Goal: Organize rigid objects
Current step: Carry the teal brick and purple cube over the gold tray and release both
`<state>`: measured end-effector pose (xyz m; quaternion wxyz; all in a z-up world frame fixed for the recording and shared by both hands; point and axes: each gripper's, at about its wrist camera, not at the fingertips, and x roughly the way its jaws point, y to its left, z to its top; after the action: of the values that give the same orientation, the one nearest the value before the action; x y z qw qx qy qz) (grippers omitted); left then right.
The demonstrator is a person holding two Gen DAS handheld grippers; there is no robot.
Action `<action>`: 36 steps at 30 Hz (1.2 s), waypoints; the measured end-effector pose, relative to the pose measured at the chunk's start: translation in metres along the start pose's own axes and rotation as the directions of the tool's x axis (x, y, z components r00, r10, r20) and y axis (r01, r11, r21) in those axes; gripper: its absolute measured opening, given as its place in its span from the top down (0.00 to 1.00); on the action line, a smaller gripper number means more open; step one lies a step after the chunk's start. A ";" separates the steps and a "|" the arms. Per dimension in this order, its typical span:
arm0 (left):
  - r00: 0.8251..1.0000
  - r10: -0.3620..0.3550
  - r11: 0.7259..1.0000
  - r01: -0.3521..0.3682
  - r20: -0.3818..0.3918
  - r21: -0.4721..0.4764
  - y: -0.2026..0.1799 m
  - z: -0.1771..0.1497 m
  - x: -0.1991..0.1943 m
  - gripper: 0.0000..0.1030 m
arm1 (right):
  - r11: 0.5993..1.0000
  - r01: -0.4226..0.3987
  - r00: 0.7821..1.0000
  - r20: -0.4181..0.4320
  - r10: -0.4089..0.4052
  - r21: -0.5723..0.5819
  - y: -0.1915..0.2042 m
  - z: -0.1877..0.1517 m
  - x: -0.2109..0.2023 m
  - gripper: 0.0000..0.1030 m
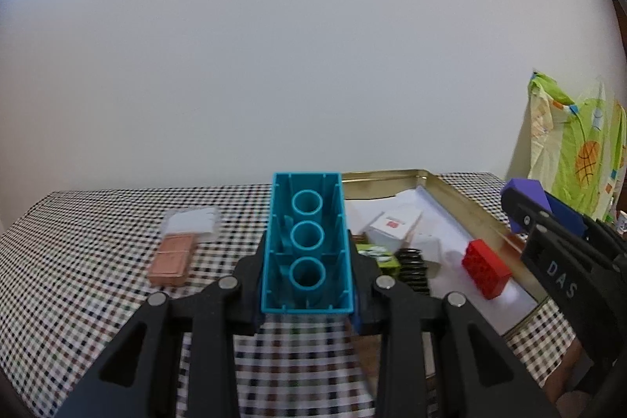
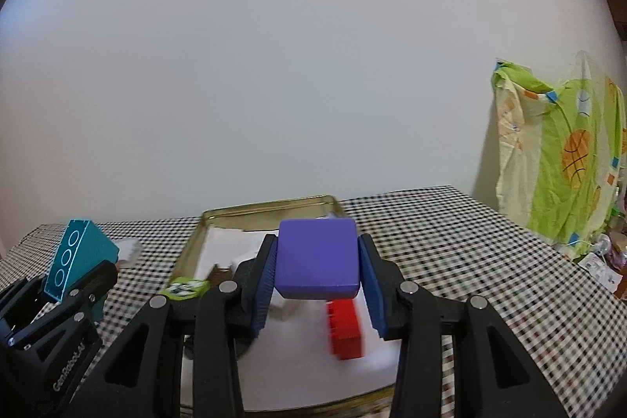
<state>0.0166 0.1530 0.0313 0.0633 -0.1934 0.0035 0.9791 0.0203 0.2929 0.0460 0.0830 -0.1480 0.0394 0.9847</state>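
Two bricks ride aloft: my left claw (image 1: 307,261) clamps the teal brick (image 1: 306,245), my right claw (image 2: 317,277) the purple block (image 2: 316,259), above the gold tray (image 2: 270,206). Smooth sides could slip and strike the red brick (image 2: 345,330).

The teal brick (image 1: 307,245) looks like smooth, slightly glossy plastic. The purple block (image 2: 316,263) has a matt, smooth surface. The red brick (image 1: 486,268) is plastic too. The tray (image 1: 462,200) is shiny gold-coloured metal. A woven checked cloth (image 1: 98,281) covers the tabletop.
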 end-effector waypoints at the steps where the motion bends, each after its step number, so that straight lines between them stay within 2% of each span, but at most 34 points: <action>1: 1.000 -0.006 1.000 0.006 -0.002 0.004 -0.002 0.000 0.001 0.71 | 1.000 0.005 1.000 0.000 -0.005 0.003 -0.003 0.000 0.000 0.58; 5: 1.000 -0.030 0.999 0.030 -0.002 0.037 -0.020 0.001 0.002 0.71 | 1.000 0.022 1.000 -0.015 -0.021 0.018 -0.020 0.001 0.007 0.58; 13: 0.995 -0.094 0.994 0.096 -0.035 0.050 -0.049 0.003 0.012 0.71 | 0.998 0.051 0.997 -0.054 -0.052 -0.025 -0.037 0.004 0.030 0.58; 20: 0.987 -0.117 0.991 0.123 -0.114 0.045 -0.070 0.002 0.028 0.71 | 0.999 0.036 0.994 -0.103 -0.038 -0.028 -0.041 0.005 0.046 0.58; 26: 0.976 -0.118 0.992 0.126 -0.182 0.031 -0.078 0.000 0.043 0.71 | 1.000 0.002 0.984 -0.176 -0.004 -0.013 -0.044 0.004 0.064 0.58; 31: 0.975 -0.110 0.991 0.122 -0.191 0.052 -0.083 -0.002 0.044 0.71 | 0.999 -0.040 0.975 -0.218 0.031 -0.036 -0.037 0.002 0.073 0.58; 36: 0.974 -0.096 0.993 0.108 -0.207 0.049 -0.081 -0.003 0.048 0.71 | 0.997 -0.048 0.972 -0.234 0.034 -0.056 -0.032 0.003 0.081 0.58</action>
<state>-0.0159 0.2394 0.0119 0.1184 -0.2908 0.0293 0.9490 -0.0514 0.3372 0.0229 0.0528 -0.2643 0.0216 0.9628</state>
